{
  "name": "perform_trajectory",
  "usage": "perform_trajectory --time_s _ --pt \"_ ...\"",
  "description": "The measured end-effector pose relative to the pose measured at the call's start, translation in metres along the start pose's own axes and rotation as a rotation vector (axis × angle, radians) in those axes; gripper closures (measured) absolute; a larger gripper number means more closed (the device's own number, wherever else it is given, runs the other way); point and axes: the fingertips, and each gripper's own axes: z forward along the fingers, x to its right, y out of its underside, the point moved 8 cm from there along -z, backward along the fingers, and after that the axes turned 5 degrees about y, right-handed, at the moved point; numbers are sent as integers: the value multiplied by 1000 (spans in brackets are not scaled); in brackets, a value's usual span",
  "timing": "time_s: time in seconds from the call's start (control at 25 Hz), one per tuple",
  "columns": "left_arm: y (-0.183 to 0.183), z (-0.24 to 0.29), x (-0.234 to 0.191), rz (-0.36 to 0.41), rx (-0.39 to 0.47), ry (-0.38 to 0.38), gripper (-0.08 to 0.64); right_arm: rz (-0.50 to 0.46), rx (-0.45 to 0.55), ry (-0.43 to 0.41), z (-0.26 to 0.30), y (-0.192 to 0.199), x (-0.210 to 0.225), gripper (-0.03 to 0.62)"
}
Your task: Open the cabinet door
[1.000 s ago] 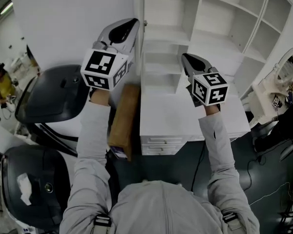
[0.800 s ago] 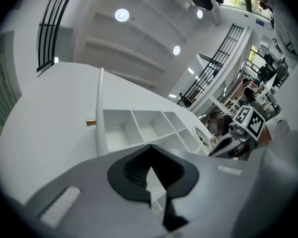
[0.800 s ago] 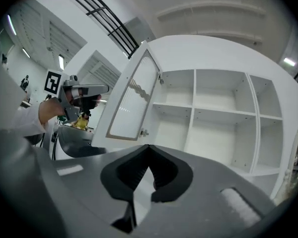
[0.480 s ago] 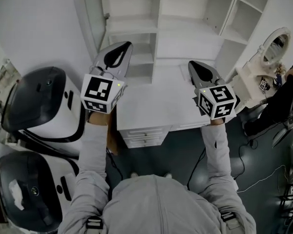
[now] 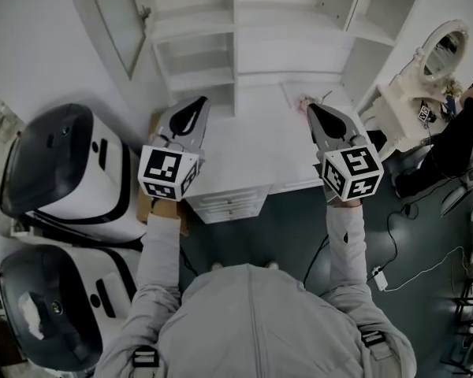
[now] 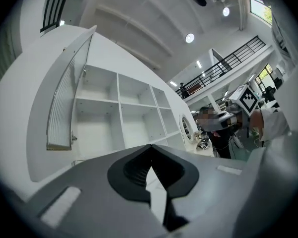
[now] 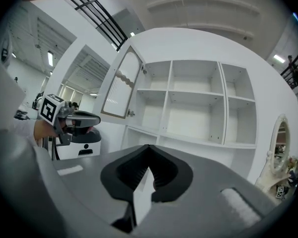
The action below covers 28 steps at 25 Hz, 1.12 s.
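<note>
Two tongs hang side by side over the white table [image 5: 252, 144], and both are shut tight with nothing in them. The left tongs [image 5: 199, 101] are over the table's left edge. The right tongs [image 5: 310, 107] are over its right part, not far from that side edge. Between the two tongs there is a wide bare stretch of table top, so there is lots of room there.

The cabinet door [image 5: 110, 18] is ahead of the left tongs and off to their left, well apart from them. It is swung wide open and sticks out from the left side of the cabinet [image 5: 197, 46]. Neither of the tongs touches it. Straight ahead of both tongs the white shelves [image 7: 193, 108] are open and bare.

To the left of the left tongs, past the table's edge, stand big black and white machines [image 5: 63, 164], so that side is tight. Below and between the tongs is the table's front edge with drawers [image 5: 229, 203] under it. To the right of the right tongs, past the table's corner, are a round mirror [image 5: 444, 47] and a person [image 5: 465, 124] in dark clothes
</note>
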Motion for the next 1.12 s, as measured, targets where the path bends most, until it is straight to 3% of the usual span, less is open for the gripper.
perform_trajectory --time_s 0.32,1.12 --pt "20 -2 13 -14 -33 5 543 -1 -46 -5 2 22 -4 592" --pt "23 3 21 1 -35 14 543 -18 -89 -2 2 32 -12 592"
